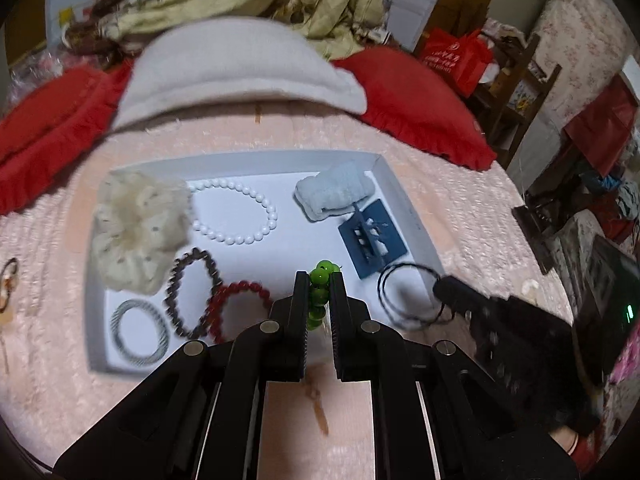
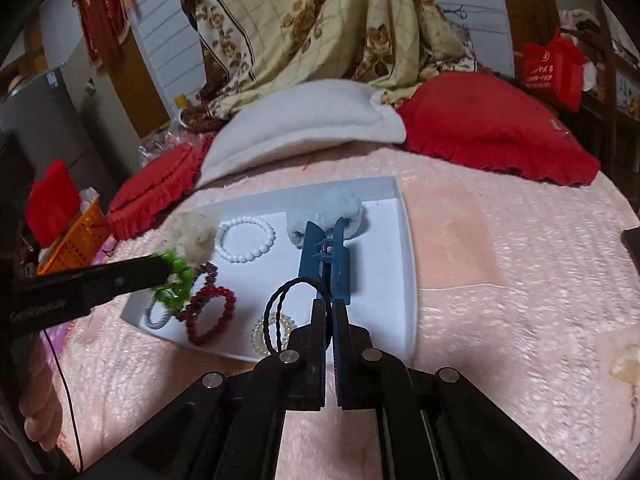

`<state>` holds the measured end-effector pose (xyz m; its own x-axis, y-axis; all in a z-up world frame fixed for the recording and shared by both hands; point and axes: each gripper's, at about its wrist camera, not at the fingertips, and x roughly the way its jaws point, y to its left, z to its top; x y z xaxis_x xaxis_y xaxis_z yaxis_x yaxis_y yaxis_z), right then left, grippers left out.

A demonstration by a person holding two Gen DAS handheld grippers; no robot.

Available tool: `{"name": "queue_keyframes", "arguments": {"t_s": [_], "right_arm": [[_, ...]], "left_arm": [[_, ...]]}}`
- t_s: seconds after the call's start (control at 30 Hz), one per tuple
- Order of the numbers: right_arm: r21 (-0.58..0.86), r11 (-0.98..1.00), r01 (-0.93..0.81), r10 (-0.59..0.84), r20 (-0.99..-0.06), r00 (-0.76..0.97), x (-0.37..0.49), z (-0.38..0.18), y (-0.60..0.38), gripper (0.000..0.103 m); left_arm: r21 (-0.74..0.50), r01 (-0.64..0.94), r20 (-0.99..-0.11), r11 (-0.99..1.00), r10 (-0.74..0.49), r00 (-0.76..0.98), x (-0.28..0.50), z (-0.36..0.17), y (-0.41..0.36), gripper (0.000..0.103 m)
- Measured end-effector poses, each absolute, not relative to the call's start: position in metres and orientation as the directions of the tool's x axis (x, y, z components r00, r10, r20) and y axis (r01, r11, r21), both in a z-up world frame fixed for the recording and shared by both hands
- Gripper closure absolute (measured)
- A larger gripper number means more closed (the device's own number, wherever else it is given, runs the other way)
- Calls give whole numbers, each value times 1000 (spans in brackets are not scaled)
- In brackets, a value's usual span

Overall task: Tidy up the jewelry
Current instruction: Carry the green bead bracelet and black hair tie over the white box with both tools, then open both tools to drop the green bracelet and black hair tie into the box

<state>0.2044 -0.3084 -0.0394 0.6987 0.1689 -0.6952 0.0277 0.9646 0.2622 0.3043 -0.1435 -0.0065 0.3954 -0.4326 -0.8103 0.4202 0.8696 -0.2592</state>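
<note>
L wrist: left gripper pinching green bracelet, over tray

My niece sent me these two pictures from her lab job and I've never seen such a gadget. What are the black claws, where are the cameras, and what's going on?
No robot here: a person holds two black hand grippers, each with a fisheye camera looking along its fingers. The left gripper pinches a green bead bracelet. The right gripper pinches a thin black twisted hair tie. Below, on a pink bedspread, a shallow white tray holds a white pearl bracelet, a red bead bracelet and a blue hair claw.
</note>
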Motion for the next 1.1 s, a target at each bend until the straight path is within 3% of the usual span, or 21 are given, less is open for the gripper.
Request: {"name": "queue_keyframes", "arguments": {"t_s": [0.4, 0.57, 0.6, 0.7, 0.77, 1.1], "right_arm": [[232, 973, 13, 169, -743, 647, 224, -66, -302, 100], [223, 975, 7, 167, -751, 639, 225, -70, -299, 100], [216, 976, 7, 161, -752, 639, 224, -70, -298, 100], [213, 977, 6, 159, -751, 641, 225, -69, -296, 91], [217, 976, 6, 160, -738, 656, 222, -66, -296, 66], [223, 974, 34, 130, -677, 724, 193, -38, -299, 64]], "left_arm": [[-274, 373, -855, 886, -402, 328, 349, -57, -161, 95], [-279, 397, -850, 875, -417, 323, 347, -56, -162, 90], [-278, 402, -846, 872, -421, 328, 345, -53, -162, 84], [-287, 398, -830, 871, -434, 351, 341, -44, -159, 64], [-293, 396, -823, 870, -440, 360, 340, -38, -157, 64], [-251, 379, -789, 891, -415, 452, 296, 2, -128, 64]]}}
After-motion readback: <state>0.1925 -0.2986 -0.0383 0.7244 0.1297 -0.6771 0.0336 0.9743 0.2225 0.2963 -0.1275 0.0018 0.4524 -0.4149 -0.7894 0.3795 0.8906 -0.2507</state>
